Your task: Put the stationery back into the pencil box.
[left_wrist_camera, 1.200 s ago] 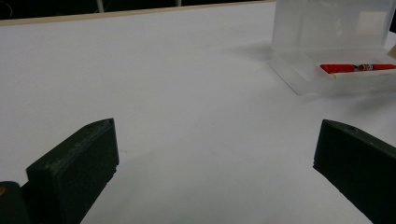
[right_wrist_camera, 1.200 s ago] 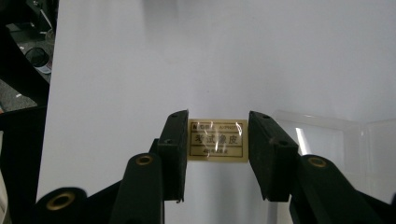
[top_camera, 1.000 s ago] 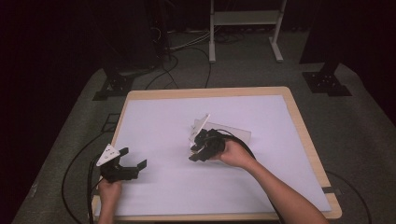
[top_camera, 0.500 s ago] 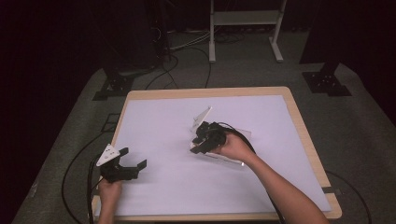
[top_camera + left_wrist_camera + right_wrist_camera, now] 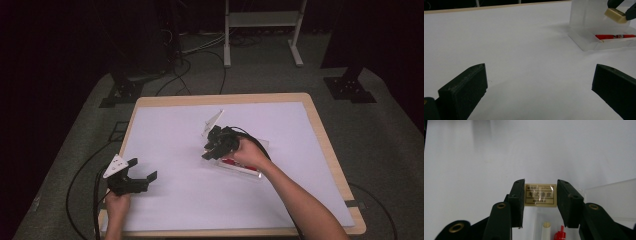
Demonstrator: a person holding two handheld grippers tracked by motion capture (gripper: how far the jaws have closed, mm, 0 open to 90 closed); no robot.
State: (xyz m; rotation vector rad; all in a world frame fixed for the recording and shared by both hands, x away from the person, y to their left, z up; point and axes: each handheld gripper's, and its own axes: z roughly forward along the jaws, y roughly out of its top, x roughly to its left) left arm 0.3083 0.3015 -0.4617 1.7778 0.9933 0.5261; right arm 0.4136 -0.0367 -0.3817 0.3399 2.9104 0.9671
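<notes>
Cream eraser: small labelled block (image 5: 540, 195), which I grip in my right tool (image 5: 540, 203) above the clear plastic tray (image 5: 584, 41).
Left tool (image 5: 537, 86): open, empty, well apart from that tray.

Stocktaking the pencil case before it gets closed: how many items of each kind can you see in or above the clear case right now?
Eraser, cream with a printed label, held between the right gripper's fingers: 1
Red pen lying in the clear case: 1
White stick-shaped item beside the pen, kind unclear: 1
Clear case itself: 1
Total: 4
</notes>
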